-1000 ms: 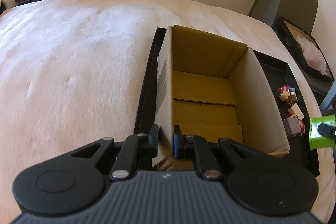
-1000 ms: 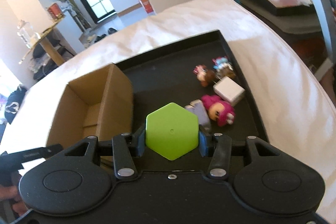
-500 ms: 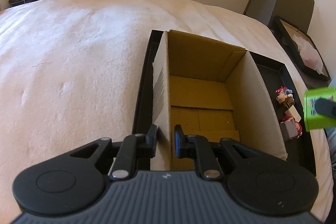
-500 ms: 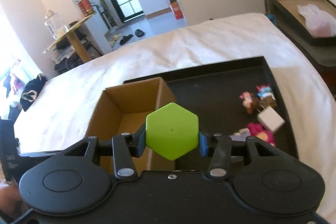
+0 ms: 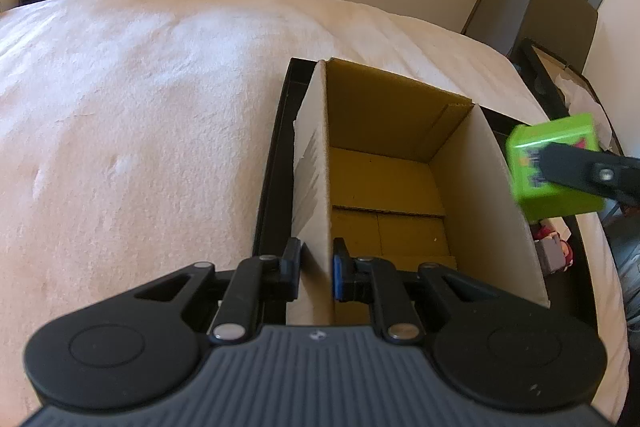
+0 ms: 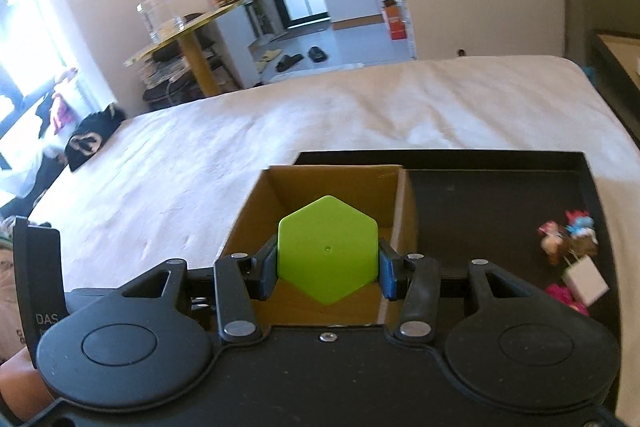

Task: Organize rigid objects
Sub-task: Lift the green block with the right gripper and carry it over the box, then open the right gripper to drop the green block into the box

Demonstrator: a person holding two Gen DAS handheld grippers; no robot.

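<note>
My right gripper (image 6: 328,269) is clenched on the green hexagonal box (image 6: 327,249), one blue pad pressed to each flat side, its hexagon face turned straight at my camera. It hangs in the air over the open cardboard box (image 6: 336,183), above the near end of the opening; from the left wrist view the same green hexagonal box (image 5: 556,167) sits above the box's right wall, clear of the cardboard, with one black finger of the right gripper across its side.

My left gripper (image 5: 314,269) is pinching the near left wall of the cardboard box (image 5: 384,115), one finger outside, the blue-padded finger inside, both tight against the panel. Inside I see only the brown bottom flaps.

Moving outward: the cardboard box stands at the left end of a black tray (image 6: 500,187). At the tray's right end lies a small cluster of toys, well apart from the green box: two little figurines (image 6: 568,235) side by side, a white cube (image 6: 586,279) just in front of them, and a pink figure (image 6: 560,293) at the near edge, partly hidden behind my gripper body. The tray rests on a bed (image 5: 140,87) with a pale cream cover.
</note>
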